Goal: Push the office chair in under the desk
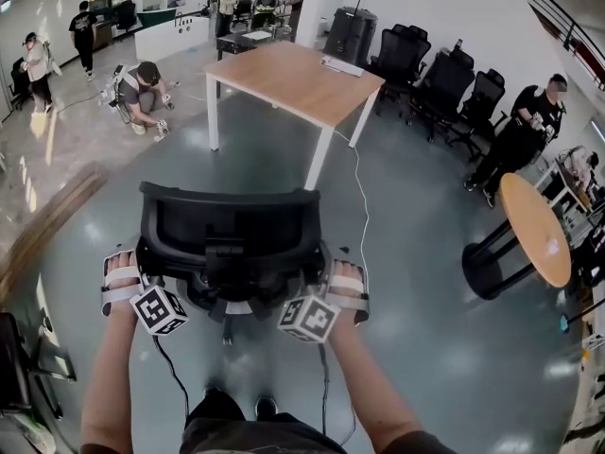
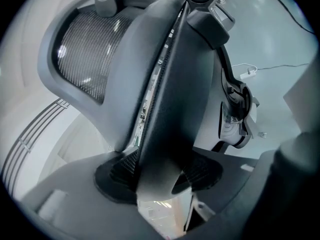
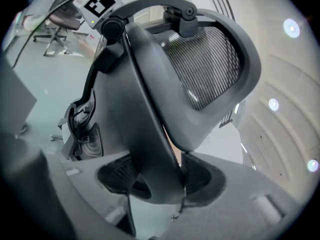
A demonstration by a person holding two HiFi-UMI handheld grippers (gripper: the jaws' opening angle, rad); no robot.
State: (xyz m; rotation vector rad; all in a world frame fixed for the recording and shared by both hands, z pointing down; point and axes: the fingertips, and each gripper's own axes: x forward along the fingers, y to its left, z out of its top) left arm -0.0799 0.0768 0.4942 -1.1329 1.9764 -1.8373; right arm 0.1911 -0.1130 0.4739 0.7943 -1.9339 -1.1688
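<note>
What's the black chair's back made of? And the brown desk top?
Black office chair's back: fine see-through mesh, probably fabric, in a smooth matte plastic-looking frame. Light brown desk top: smooth with a soft sheen, likely wood or wood-look laminate.

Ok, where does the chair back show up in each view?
Head view: the chair back sits low centre, seen from behind.
Left gripper view: its side edge runs top to bottom through the centre, mesh upper left.
Right gripper view: its edge crosses the centre, mesh upper right.
Shared landmark: the bracket behind it, at right in the left gripper view, at left in the right gripper view.
</note>
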